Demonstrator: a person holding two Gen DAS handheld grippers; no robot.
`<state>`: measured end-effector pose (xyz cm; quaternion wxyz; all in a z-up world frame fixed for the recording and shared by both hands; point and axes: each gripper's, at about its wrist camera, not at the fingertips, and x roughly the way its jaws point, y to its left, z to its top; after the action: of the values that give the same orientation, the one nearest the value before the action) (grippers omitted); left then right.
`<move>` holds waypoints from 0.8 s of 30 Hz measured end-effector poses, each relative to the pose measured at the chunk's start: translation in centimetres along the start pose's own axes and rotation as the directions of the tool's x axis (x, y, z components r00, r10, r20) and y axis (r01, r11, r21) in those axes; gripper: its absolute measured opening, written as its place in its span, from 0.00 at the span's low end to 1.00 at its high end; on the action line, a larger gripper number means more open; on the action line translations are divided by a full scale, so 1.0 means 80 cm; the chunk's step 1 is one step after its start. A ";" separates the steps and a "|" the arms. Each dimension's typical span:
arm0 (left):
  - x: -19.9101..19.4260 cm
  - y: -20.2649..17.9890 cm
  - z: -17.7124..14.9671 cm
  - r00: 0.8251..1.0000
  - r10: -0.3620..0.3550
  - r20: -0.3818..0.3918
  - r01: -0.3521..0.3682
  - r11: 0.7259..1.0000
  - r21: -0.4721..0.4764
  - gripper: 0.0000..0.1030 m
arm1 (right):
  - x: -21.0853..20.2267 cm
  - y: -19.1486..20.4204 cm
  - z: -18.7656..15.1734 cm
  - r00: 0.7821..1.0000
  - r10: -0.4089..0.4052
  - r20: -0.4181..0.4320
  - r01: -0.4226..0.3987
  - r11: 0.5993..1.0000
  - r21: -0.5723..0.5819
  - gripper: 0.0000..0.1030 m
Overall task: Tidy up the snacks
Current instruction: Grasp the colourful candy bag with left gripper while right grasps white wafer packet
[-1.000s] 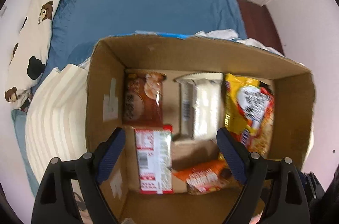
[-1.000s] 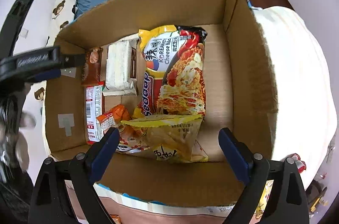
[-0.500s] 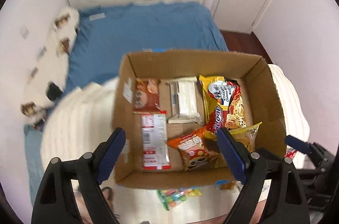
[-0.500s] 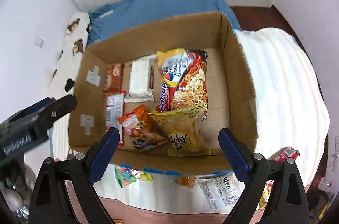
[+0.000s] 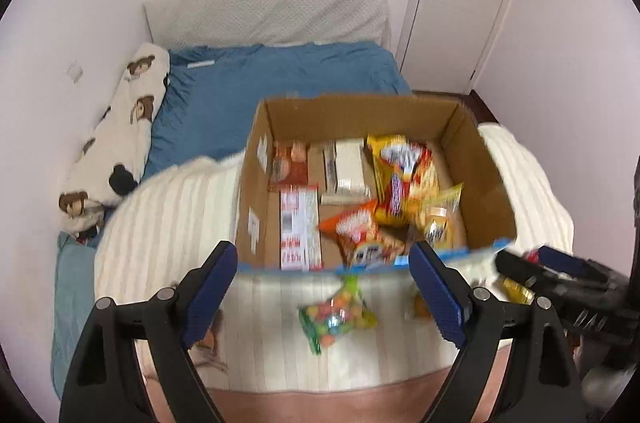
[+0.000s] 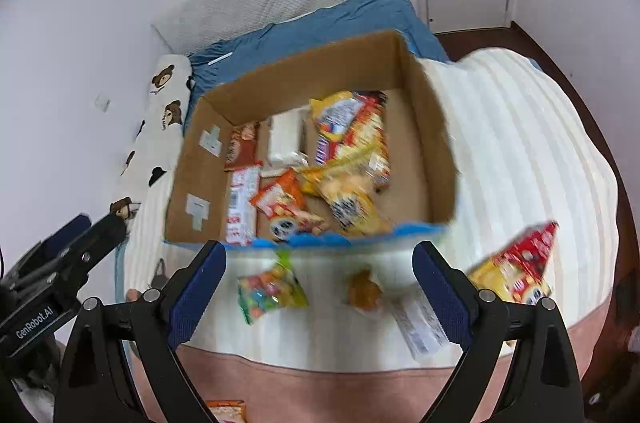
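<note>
"GenRobot.AI" in white on left gripper (image 6: 68, 255) body, left of cardboard box (image 6: 440, 159); snack packet print too blurred to read

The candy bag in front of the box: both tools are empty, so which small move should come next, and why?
Probably lower the left tool onto the colourful candy bag. Both tools are open and hold nothing, and this bag lies on the striped blanket just outside the cardboard box, almost between the left tool's fingers. The right tool could equally take it, but other loose packets lie nearer to it.
</note>
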<state>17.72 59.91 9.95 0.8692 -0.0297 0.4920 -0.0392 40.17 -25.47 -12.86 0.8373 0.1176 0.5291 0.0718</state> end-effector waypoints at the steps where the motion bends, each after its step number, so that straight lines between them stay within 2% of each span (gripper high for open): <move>1: 0.008 0.000 -0.010 1.000 -0.001 -0.021 0.002 1.000 0.007 0.85 | 0.002 -0.012 -0.009 1.000 -0.006 -0.009 0.006 1.000 0.014 0.93; 3: 0.034 -0.002 -0.029 0.997 0.008 -0.081 -0.005 0.999 0.038 0.85 | 0.012 -0.035 -0.028 0.999 0.009 -0.038 -0.008 0.999 0.048 0.91; 4: 0.051 -0.005 -0.039 0.993 0.011 -0.121 -0.004 0.998 0.062 0.85 | 0.022 -0.051 -0.040 0.997 0.032 -0.066 -0.027 0.997 0.072 0.84; 6: 0.088 -0.014 -0.057 0.980 0.033 -0.194 -0.008 0.992 0.130 0.85 | 0.039 -0.069 -0.056 0.993 0.037 -0.115 -0.027 0.995 0.092 0.77; 9: 0.131 -0.030 -0.080 0.962 0.072 -0.262 -0.008 0.971 0.239 0.85 | 0.065 -0.094 -0.078 0.986 -0.006 -0.168 0.021 0.996 0.085 0.77; 12: 0.170 -0.051 -0.099 0.944 0.119 -0.309 0.001 0.932 0.362 0.85 | 0.093 -0.112 -0.089 0.973 -0.035 -0.229 0.051 0.997 0.064 0.77; 14: 0.191 -0.068 -0.106 0.933 0.130 -0.335 0.032 0.899 0.438 0.85 | 0.112 -0.118 -0.093 0.961 -0.072 -0.267 0.082 0.996 0.024 0.77; 16: 0.208 -0.084 -0.113 0.928 0.163 -0.336 0.038 0.853 0.520 0.85 | 0.124 -0.119 -0.094 0.955 -0.099 -0.280 0.100 0.995 -0.011 0.77; 20: 0.241 -0.106 -0.124 0.905 0.209 -0.369 0.071 0.784 0.616 0.85 | 0.143 -0.112 -0.092 0.944 -0.165 -0.286 0.142 0.985 -0.099 0.79; 22: 0.250 -0.108 -0.126 0.897 0.211 -0.388 0.086 0.778 0.622 0.85 | 0.155 -0.108 -0.089 0.932 -0.213 -0.295 0.175 0.973 -0.151 0.79; 24: 0.250 -0.109 -0.125 0.900 0.186 -0.394 0.104 0.786 0.609 0.81 | 0.164 -0.105 -0.087 0.921 -0.245 -0.304 0.192 0.962 -0.193 0.79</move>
<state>19.06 49.12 -11.51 0.6996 0.2758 0.6330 -0.1838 39.51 -29.49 -29.41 0.7479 -0.0231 0.6623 0.0380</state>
